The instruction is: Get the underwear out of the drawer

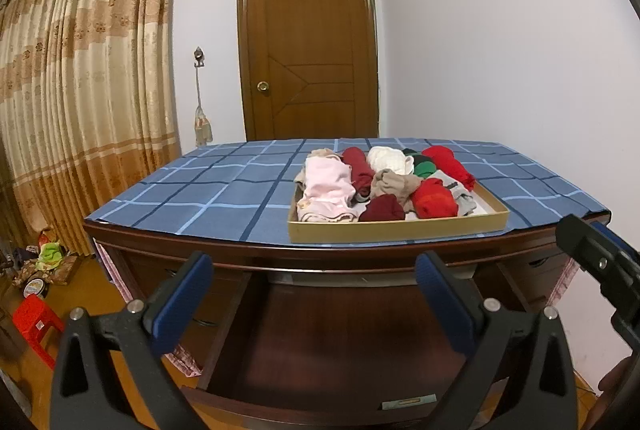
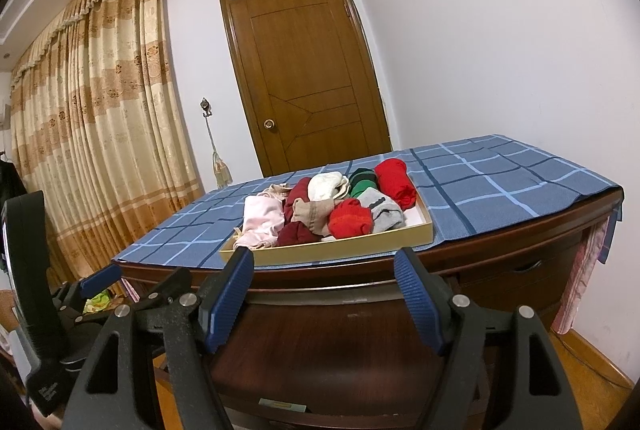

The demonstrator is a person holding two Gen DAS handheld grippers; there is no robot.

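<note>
Found the underwear (image 1: 384, 182) heaped in a shallow tan tray (image 1: 396, 226) on the counter (image 1: 200, 190), over a blue checked cloth (image 1: 224, 202), near the front edge. Saw rolled and bunched pieces there: pink, dark red, bright red, white, green, beige and grey, touching and overlapping one another.

Found the drawer (image 1: 340, 342) pulled out below the counter edge. Saw only bare dark wood inside it in both views. Judged the removal largely done, with nothing of the pile visible in the drawer.

Held the left claw (image 1: 314, 270) wide, gripping nothing, over the open drawer. Held the right claw (image 2: 326, 262) wide as well, likewise gripping nothing, just beside the left one on its right.

Placed the pile ahead of and above both claws, across the counter edge. Noted the tray's long side running left to right, parallel to that edge, so square across the line of either claw. Saw the tray (image 2: 332, 250) sit almost centred between the right claw's fingers in the right wrist view, its front wall just past the fingertips in that picture. Saw it lie right of centre in the left wrist view. Judged the right claw the better lined up and likely the nearer, needing mainly a lift and a push forward. Judged the left claw to need a swing to the right as well.
</note>
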